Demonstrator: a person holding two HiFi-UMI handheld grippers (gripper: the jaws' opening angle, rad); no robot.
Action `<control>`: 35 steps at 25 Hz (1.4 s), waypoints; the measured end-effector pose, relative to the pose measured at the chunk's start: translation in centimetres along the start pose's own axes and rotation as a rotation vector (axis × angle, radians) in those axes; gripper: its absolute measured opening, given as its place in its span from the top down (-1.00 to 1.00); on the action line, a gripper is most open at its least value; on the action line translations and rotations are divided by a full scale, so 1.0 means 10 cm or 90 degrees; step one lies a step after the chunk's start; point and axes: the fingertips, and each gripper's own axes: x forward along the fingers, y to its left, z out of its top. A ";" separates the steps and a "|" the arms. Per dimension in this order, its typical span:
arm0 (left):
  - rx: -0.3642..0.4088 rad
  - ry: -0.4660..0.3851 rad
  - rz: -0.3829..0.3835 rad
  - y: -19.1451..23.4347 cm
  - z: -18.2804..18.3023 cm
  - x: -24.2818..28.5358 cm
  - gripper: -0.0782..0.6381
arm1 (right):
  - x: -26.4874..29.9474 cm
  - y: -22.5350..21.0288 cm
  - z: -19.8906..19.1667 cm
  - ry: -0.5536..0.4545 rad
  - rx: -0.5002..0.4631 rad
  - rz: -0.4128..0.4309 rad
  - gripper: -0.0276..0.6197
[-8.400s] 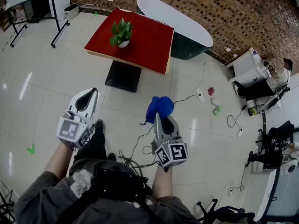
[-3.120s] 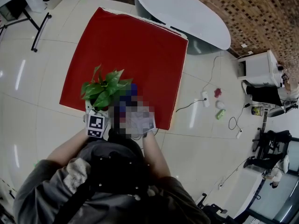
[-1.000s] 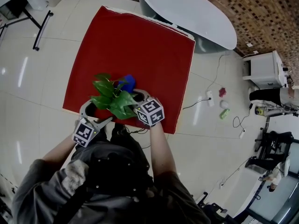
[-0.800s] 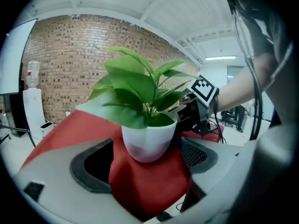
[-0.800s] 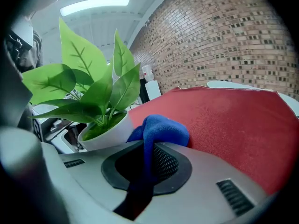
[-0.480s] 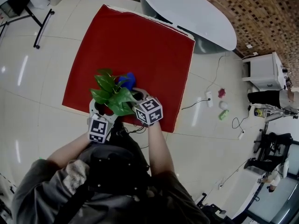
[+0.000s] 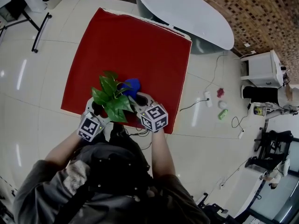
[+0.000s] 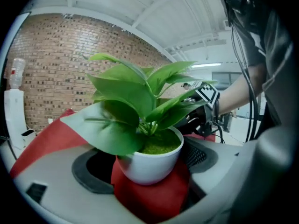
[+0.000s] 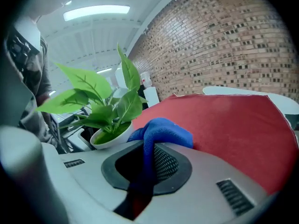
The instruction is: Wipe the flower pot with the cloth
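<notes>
the left gripper [image 7: 96,110] presses its two jaws against opposite sides of the white flower pot [image 8: 149,164], apparently to steady the pot for cleaning. the right gripper [image 9: 147,157] pinches a blue cloth [image 9: 163,129] tight, its bunched end bulging past the tips just beside the pot's right flank; whether it touches cannot be told. green leaves [image 7: 112,99] spread above the pot and hide its rim from overhead. a red table [image 7: 140,45] lies beneath the pot. the wipe itself looks about to begin.
</notes>
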 end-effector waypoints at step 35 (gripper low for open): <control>0.078 0.063 -0.281 -0.10 0.05 0.18 -0.52 | 0.37 -0.16 -0.07 0.088 -0.064 0.066 0.74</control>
